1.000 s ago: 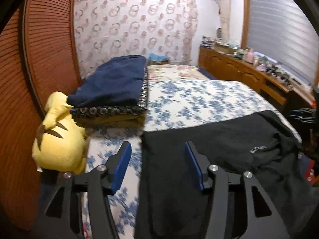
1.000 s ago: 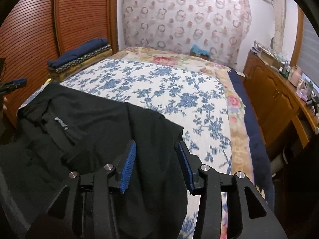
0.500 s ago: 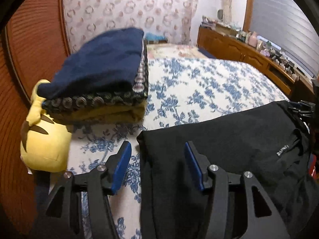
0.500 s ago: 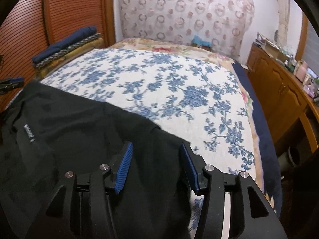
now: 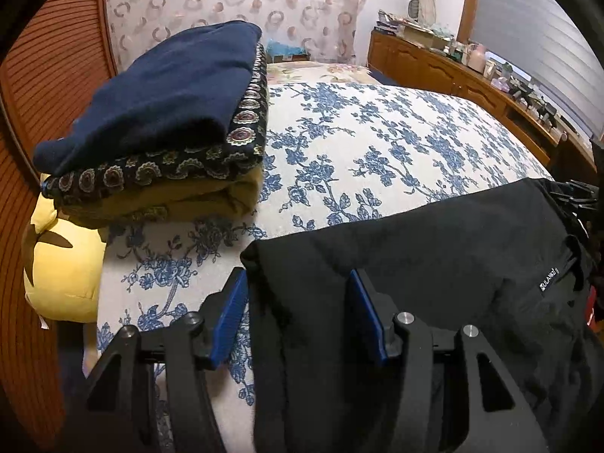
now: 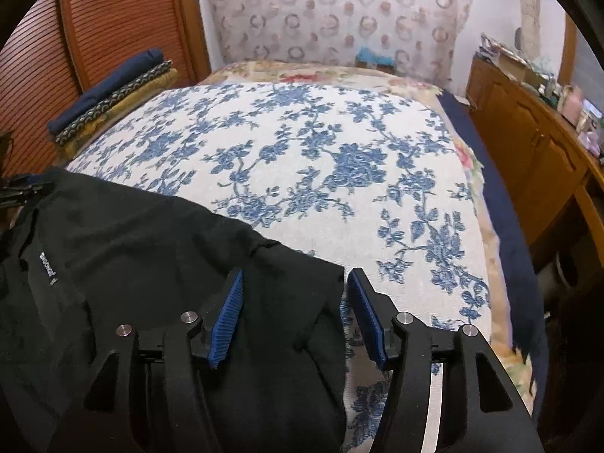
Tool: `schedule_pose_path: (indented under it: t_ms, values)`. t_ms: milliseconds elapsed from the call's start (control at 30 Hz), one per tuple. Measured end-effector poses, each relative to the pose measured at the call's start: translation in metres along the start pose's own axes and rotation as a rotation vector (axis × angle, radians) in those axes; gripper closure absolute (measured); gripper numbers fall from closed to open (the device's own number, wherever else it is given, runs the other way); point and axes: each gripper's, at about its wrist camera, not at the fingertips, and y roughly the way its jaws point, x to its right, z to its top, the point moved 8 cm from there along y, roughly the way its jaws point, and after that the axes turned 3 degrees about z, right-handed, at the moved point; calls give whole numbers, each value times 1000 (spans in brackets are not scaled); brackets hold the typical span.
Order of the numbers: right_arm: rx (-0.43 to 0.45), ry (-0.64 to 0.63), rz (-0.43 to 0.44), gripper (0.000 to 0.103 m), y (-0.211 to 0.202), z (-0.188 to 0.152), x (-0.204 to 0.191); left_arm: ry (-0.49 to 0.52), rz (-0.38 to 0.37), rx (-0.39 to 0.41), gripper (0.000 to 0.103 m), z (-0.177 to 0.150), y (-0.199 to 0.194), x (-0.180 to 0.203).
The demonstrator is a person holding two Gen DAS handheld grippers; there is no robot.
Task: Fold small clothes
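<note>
A black garment (image 5: pixel 434 264) with a small white label (image 5: pixel 549 279) lies spread across the near part of the floral bedspread (image 5: pixel 377 151). My left gripper (image 5: pixel 298 279) hovers over its left corner. The blue pads stand apart, and the cloth's edge lies between them untouched. In the right wrist view the same black garment (image 6: pixel 151 249) fills the lower left. My right gripper (image 6: pixel 295 277) is over its right corner, and its jaws are opening. The cloth lies between the pads, and neither pad presses on it.
A stack of folded clothes (image 5: pixel 162 113), navy on top, sits at the bed's far left beside a yellow plush toy (image 5: pixel 64 264). A slatted wooden wall (image 5: pixel 49 56) runs along the left. A cluttered wooden cabinet (image 6: pixel 536 151) lines the right side.
Both grippers have sunk toward the bed and moved forward. The black garment now lies flatter on the bedspread. The right gripper's pads have spread wider; the left pads keep the same gap.
</note>
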Motion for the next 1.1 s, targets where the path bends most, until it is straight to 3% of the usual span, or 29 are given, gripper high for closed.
schedule_pose_path:
  t_ms: [200, 300, 333, 367, 467, 500, 567, 633, 700, 800, 1100]
  values:
    - [5, -13, 17, 44, 1, -3, -3, 3, -30, -22, 50, 5, 2, 0]
    - [4, -18, 12, 44, 1, -3, -4, 9, -45, -13, 67, 4, 0, 0]
    - [5, -22, 9, 45, 1, -2, -5, 3, -62, -11, 80, 4, -1, 0]
    - [4, -26, 8, 46, 1, -3, -6, -6, -81, -11, 86, 3, -2, 1]
    - [-2, -44, 23, 56, 1, -4, -10, -6, -91, 13, 94, -2, -8, 4]
    - [-4, -48, 27, 59, 0, -4, -12, -14, -92, 26, 94, -4, -12, 5]
    - [-8, -70, 53, 86, -2, -6, -17, -31, -102, 67, 95, -5, -23, 9]
    - [-12, -96, 83, 91, -5, -8, -26, -43, -126, 120, 95, -2, -41, 15]
    - [1, -118, 40, 92, -11, -8, -31, -45, -156, 174, 95, 3, -60, 21]
    - [61, -84, 60, 92, -36, 1, -35, -56, -166, 253, 95, 14, -92, 22]
    - [314, -170, 79, 92, -174, 67, -67, -27, -188, 476, 95, 84, -205, 24]
